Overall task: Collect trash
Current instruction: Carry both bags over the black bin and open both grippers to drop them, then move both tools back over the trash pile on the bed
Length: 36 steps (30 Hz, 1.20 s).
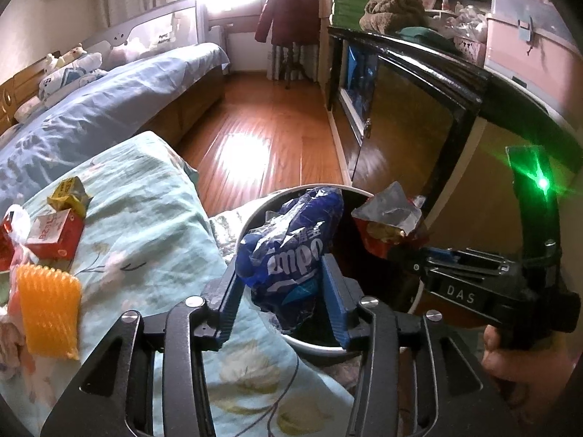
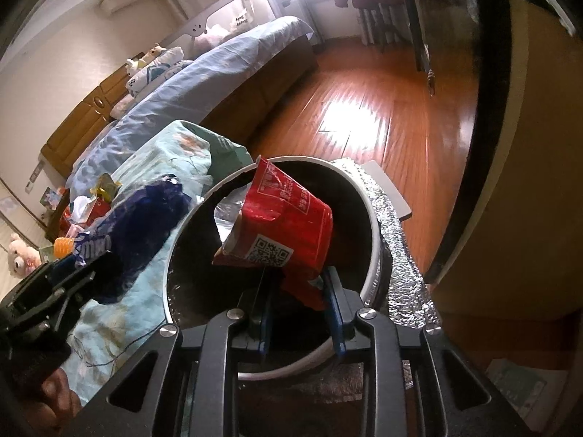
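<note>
My left gripper [image 1: 282, 284] is shut on a crumpled blue plastic wrapper [image 1: 291, 244] and holds it over the near rim of a round white bin [image 1: 251, 218] with a dark inside. My right gripper [image 2: 297, 291] is shut on a torn red snack packet [image 2: 288, 225] and holds it above the open bin [image 2: 368, 196]. The right gripper also shows at the right of the left wrist view [image 1: 408, 251], with the red packet [image 1: 386, 225]. The left gripper with the blue wrapper [image 2: 135, 240] shows at the left of the right wrist view.
More litter lies on the pale green quilt [image 1: 153, 211]: a red carton [image 1: 54, 236], a yellow wrapper [image 1: 69, 193], an orange foam net [image 1: 49, 317]. A dark cabinet [image 1: 411, 109] stands right of the bin. Silver foil matting [image 2: 397, 247] lies beside the bin. Wooden floor [image 1: 262, 127] lies beyond.
</note>
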{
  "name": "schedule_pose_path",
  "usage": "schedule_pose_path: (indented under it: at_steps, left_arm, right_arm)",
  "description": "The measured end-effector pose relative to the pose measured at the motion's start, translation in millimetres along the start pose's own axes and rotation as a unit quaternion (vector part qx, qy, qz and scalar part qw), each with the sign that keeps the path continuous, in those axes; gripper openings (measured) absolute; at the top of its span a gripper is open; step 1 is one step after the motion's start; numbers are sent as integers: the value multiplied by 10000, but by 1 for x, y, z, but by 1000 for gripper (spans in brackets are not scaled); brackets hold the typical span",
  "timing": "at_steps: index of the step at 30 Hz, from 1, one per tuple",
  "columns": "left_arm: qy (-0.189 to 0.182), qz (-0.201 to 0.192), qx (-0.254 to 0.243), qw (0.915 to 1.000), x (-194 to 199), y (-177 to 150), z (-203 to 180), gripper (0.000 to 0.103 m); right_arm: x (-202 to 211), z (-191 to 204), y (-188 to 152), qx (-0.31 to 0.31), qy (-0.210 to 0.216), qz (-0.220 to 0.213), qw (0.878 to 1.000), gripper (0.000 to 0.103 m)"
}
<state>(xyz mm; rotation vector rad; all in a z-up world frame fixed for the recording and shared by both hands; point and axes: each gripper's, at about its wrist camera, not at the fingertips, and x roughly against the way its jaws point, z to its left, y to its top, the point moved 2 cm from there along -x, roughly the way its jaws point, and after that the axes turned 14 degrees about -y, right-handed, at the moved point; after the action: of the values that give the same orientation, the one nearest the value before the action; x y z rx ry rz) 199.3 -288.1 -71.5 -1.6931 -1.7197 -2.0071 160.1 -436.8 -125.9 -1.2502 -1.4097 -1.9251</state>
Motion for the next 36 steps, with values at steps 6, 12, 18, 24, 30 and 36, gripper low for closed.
schedule_pose_path:
  at_steps: [6, 12, 18, 24, 30, 36]
  left_arm:
    - [15, -14, 58, 10000, 1, -4, 4, 77]
    - [108, -89, 382, 9992, 18, -19, 25, 77]
    - [325, -255, 692, 9967, 47, -43, 48, 78]
    - [557, -421, 939, 9931, 74, -61, 68, 77]
    - [820, -547, 1171, 9882, 98, -78, 91, 78]
    - [1025, -631, 1493, 9814, 115, -93, 117, 78]
  right_arm:
    - [1, -3, 1, -126, 80, -4, 9999, 61]
    - [9, 2, 0, -201, 189, -51, 9996, 67]
    - [19, 25, -3, -166, 455, -117, 9988, 76]
    - [30, 61, -9, 42, 733, -172, 9972, 83]
    - [36, 101, -19, 391, 892, -176, 9951, 87]
    - [35, 128, -28, 577, 1057, -51, 9927, 87]
